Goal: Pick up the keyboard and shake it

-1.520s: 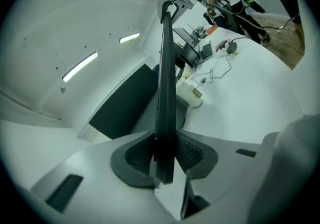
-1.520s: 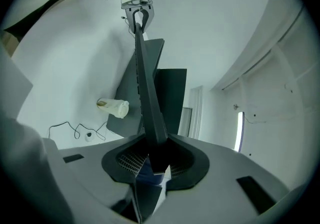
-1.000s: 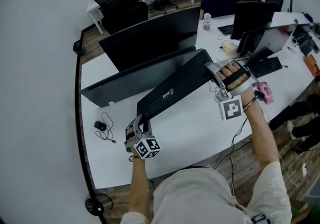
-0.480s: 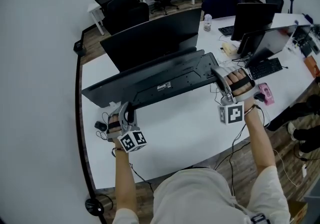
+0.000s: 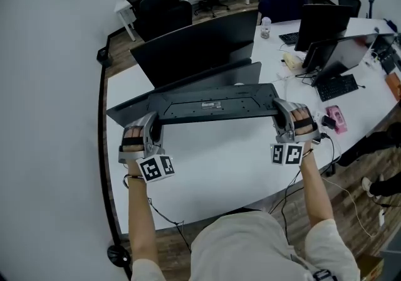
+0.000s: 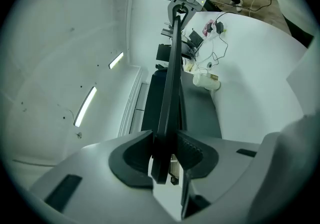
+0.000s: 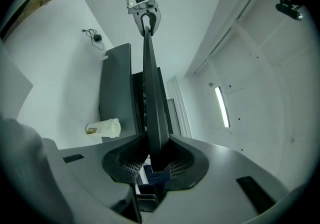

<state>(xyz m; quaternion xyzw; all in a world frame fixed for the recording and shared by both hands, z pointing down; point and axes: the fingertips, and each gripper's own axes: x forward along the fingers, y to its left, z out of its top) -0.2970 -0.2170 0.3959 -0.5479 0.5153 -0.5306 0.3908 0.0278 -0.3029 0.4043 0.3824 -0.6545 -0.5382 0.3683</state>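
Note:
A long black keyboard (image 5: 213, 105) hangs level above the white desk (image 5: 219, 160), its underside with a label turned toward me. My left gripper (image 5: 152, 128) is shut on its left end and my right gripper (image 5: 280, 118) is shut on its right end. In the left gripper view the keyboard (image 6: 170, 88) runs edge-on from between the pads of the left gripper (image 6: 167, 155) to the right gripper (image 6: 180, 10) at the far end. The right gripper view shows the same: the keyboard (image 7: 152, 98) is clamped in the right gripper (image 7: 156, 160), with the left gripper (image 7: 145, 18) far off.
A large dark monitor (image 5: 194, 47) stands just behind the keyboard. To the right are another monitor (image 5: 322, 22), a second keyboard (image 5: 337, 87), a pink object (image 5: 335, 116), a bottle (image 5: 265, 27) and cables. Office chairs (image 5: 163, 16) stand at the back.
The keyboard has swung from a steep slant, left end low and near me, to level. My left gripper moved left and away; the right gripper came down slightly toward me.

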